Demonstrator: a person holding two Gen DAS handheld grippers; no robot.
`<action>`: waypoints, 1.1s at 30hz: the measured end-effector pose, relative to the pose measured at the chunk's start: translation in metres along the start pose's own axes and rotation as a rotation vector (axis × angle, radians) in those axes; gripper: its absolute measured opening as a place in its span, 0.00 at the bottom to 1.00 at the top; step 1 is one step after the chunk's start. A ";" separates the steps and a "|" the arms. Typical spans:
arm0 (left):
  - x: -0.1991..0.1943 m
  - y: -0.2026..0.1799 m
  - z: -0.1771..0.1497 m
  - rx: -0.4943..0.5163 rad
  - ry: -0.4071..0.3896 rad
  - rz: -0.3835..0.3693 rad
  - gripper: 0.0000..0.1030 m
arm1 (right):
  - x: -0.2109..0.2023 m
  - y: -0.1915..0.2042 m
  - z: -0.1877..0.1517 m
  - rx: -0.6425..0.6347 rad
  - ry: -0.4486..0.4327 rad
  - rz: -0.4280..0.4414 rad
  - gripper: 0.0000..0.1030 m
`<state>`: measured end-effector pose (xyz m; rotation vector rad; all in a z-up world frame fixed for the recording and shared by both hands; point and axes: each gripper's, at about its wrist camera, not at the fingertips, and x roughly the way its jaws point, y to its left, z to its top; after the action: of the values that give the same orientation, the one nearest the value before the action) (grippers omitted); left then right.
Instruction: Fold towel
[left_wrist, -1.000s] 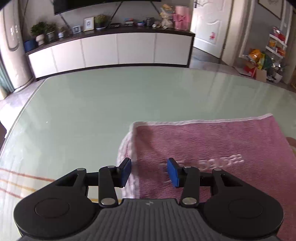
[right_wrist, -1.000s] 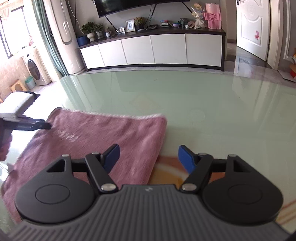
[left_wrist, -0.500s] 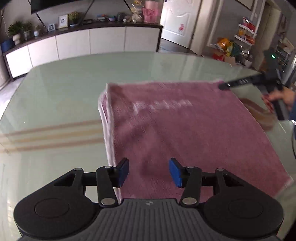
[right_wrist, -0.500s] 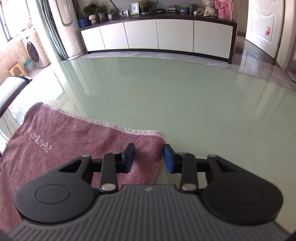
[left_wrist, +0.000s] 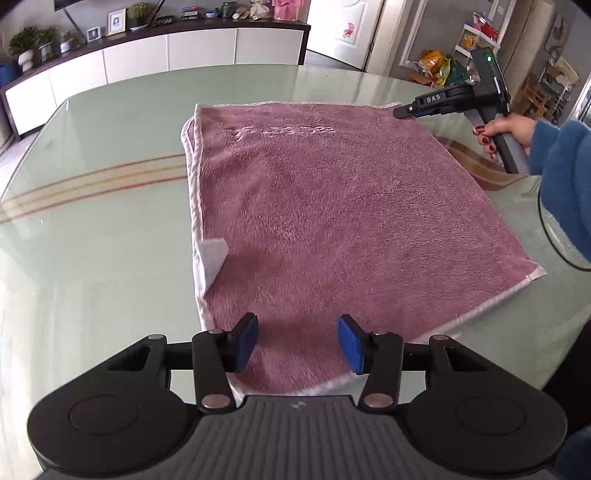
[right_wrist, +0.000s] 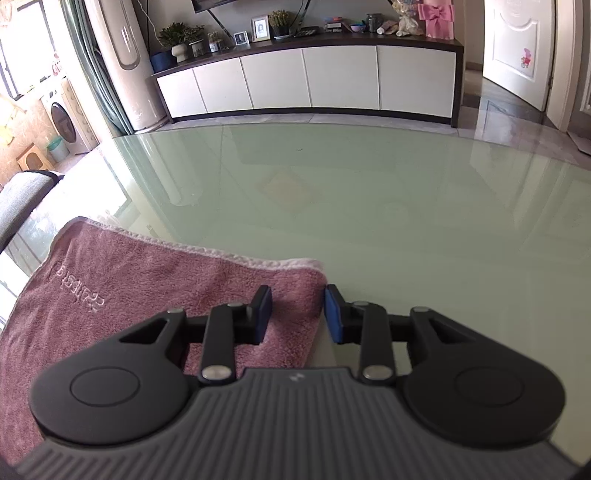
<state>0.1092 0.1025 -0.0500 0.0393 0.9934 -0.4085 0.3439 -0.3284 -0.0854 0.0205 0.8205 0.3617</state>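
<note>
The right gripper (right_wrist: 297, 314) had just been closing on the towel (right_wrist: 147, 288) corner and pinched it. The left gripper (left_wrist: 297, 343) hung open above the near edge. A thin pinch could slip when lifted.

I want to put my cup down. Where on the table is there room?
The glass table is bare beyond the pink towel's far edge, toward the white cabinets. It is also bare left of the towel. The towel's corners are crowded: the right claw and left claw work there.
</note>
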 end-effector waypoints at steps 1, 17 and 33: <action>-0.001 0.000 -0.002 -0.004 0.000 -0.003 0.50 | 0.000 0.002 0.000 -0.004 0.001 -0.001 0.15; -0.013 0.001 -0.012 -0.045 -0.003 -0.005 0.50 | -0.033 0.039 0.011 -0.100 -0.060 -0.009 0.08; -0.016 0.003 -0.023 -0.051 -0.034 -0.021 0.50 | -0.087 0.170 -0.023 -0.208 -0.123 0.215 0.08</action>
<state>0.0837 0.1152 -0.0499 -0.0244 0.9706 -0.4020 0.2206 -0.1999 -0.0125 -0.0635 0.6571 0.6413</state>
